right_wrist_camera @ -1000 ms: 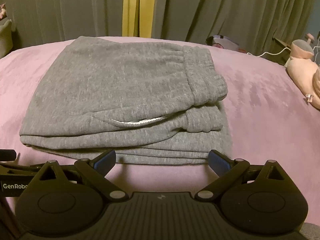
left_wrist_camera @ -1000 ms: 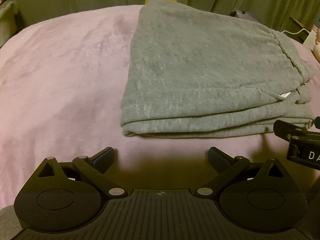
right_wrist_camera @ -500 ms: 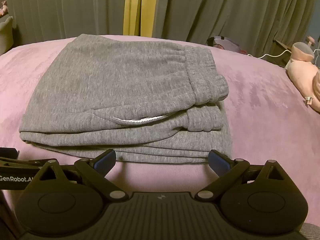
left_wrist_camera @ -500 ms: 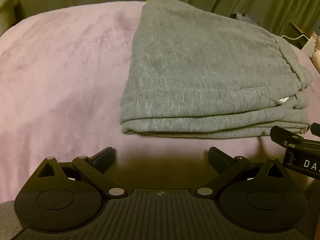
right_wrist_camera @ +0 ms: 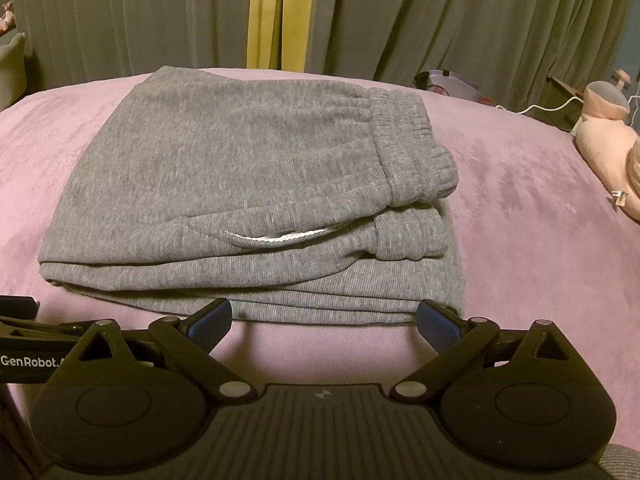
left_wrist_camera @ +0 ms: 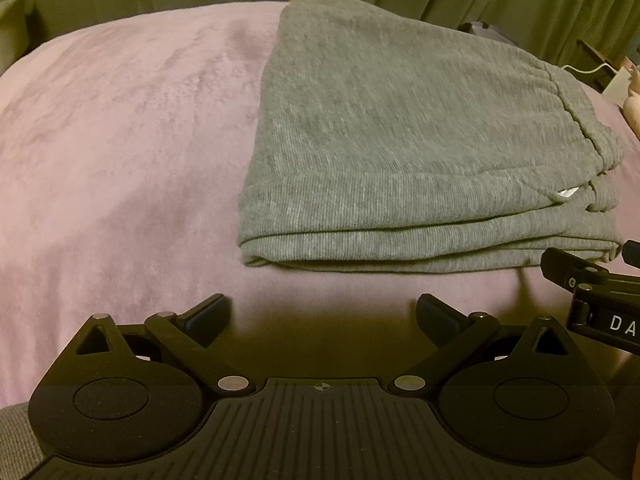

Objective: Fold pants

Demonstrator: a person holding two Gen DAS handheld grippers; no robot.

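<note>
Bed point(right_wrist_camera: 540, 248), under a mauve plush cover, carries the whole scene, and its broad soft top is likely why the work is done here: there is room to spread cloth and nothing hard to snag on. Curtains point(right_wrist_camera: 400, 20) hang behind it, with a yellow strip between two panels, and a pink plush toy point(right_wrist_camera: 608, 148) lies near the bed's right edge, well apart from the work. Pants point(right_wrist_camera: 240, 184) lie in the middle of the bed as a flat, squarish stack, several grey knit layers showing along the near edge; the fold looks finished or nearly so, judging from how evenly those edges line up. The ribbed, gathered waistband point(right_wrist_camera: 416, 152) sits at the right side of the stack, doubled over on itself, and a short length of white drawstring point(right_wrist_camera: 276, 237) peeks from a pocket-like gap just below it. The cloth looks thick and soft, so it should hold this shape without help. The right gripper point(right_wrist_camera: 324, 320) hovers low at the stack's near edge, its jaws spread wide and holding nothing, the blue-padded tips just beside the bottom layer. The left gripper point(left_wrist_camera: 322, 316) hangs off the stack's near left corner, a little short of it, its jaws equally wide and empty, which suits hands that have let go.
</note>
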